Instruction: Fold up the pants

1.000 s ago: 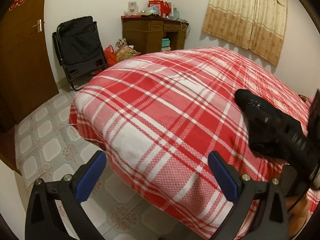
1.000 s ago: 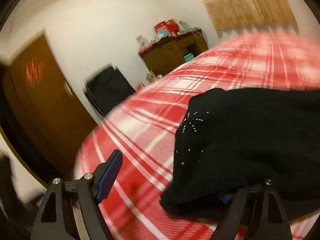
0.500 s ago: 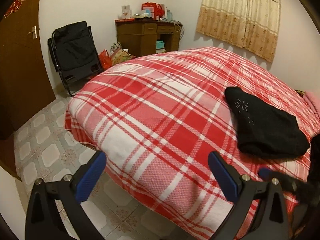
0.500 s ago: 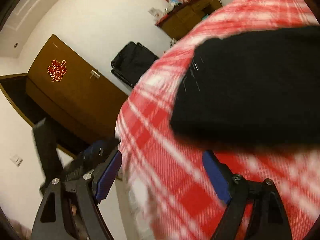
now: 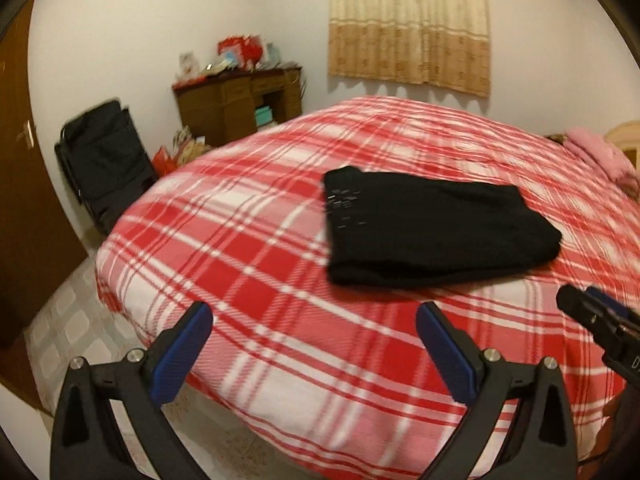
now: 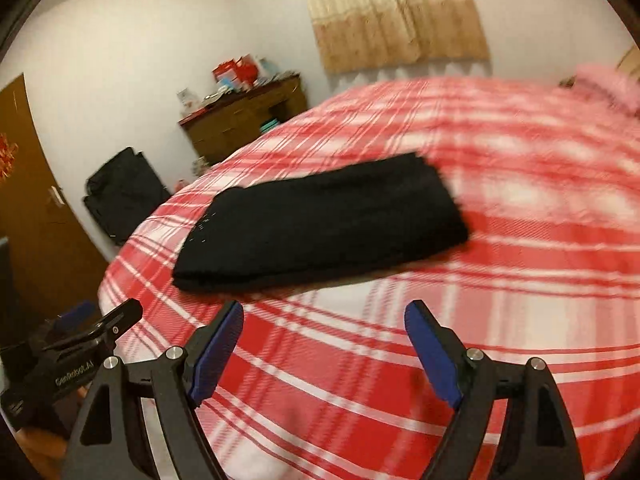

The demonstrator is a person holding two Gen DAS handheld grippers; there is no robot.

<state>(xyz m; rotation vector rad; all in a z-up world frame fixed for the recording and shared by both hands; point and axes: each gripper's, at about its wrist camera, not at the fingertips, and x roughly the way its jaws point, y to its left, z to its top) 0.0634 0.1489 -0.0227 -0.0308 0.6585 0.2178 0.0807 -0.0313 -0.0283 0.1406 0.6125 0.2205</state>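
Note:
The black pants point(image 5: 432, 228) lie folded into a compact stack on the red-and-white plaid bed point(image 5: 280, 280), with small pale specks near their left end. In the right wrist view the same pants point(image 6: 324, 224) rest ahead of the fingers. My left gripper point(image 5: 314, 324) is open, held back from the pants above the bed's near edge, nothing between its blue pads. My right gripper point(image 6: 324, 320) is open too, empty, short of the stack. Its fingertips point(image 5: 588, 308) show at the right of the left wrist view. The left gripper point(image 6: 96, 320) shows at the lower left of the right wrist view.
A black folding chair point(image 5: 104, 160) stands beside the bed's far left corner, near a brown door point(image 5: 24, 184). A cluttered wooden desk point(image 5: 240, 104) is against the back wall. A beige curtain point(image 5: 408, 24) hangs behind. Pink bedding point(image 5: 596, 148) lies at the far right. Tiled floor point(image 5: 64, 320) lies below left.
The right gripper has let go of the pants and pulled back from them. Both grippers have drawn away and swung round, so the whole folded stack now lies in view.

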